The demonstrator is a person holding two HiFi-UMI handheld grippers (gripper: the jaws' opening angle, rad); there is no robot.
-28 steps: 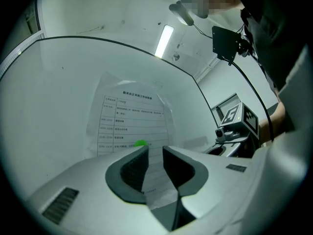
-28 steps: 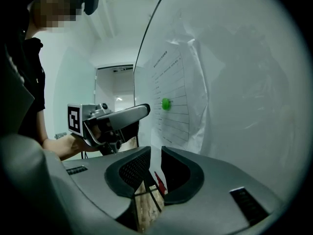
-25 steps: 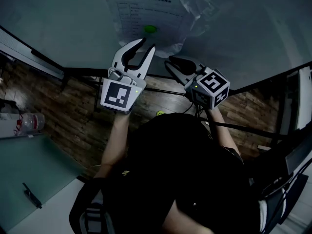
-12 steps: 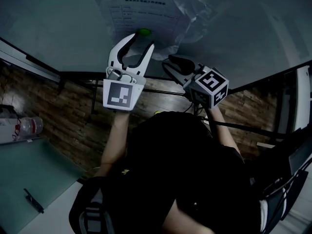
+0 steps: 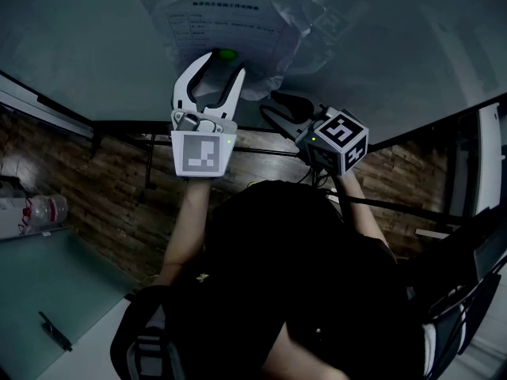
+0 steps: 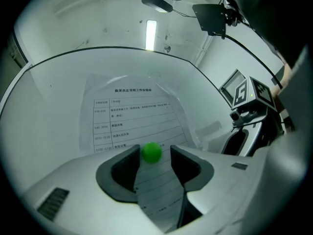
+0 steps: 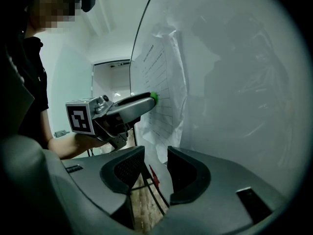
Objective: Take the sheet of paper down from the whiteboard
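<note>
A printed sheet of paper [image 5: 226,24], crumpled along its right side, hangs on the whiteboard [image 5: 396,46] under a green magnet [image 5: 227,55]. My white left gripper [image 5: 223,62] is up at the board. Its jaws have just been opening and stand open on either side of the magnet [image 6: 151,152], without pressing on it. My dark right gripper [image 5: 271,103] is to the right, below the sheet's lower edge. Its jaws have also just been opening, and nothing is gripped. In the right gripper view the sheet [image 7: 164,92] hangs just beyond my open right gripper [image 7: 155,153].
The board's dark lower frame [image 5: 119,117] and stand bars run above a wooden floor. A plastic bottle [image 5: 32,210] sits on a table at the left, and a small dark tool [image 5: 54,332] lies on a pale surface lower down. A chair [image 5: 467,291] is at the right.
My left gripper has moved up the board, and its jaws have widened around the green magnet. The right gripper's jaws have opened a little, and it has hardly moved.
</note>
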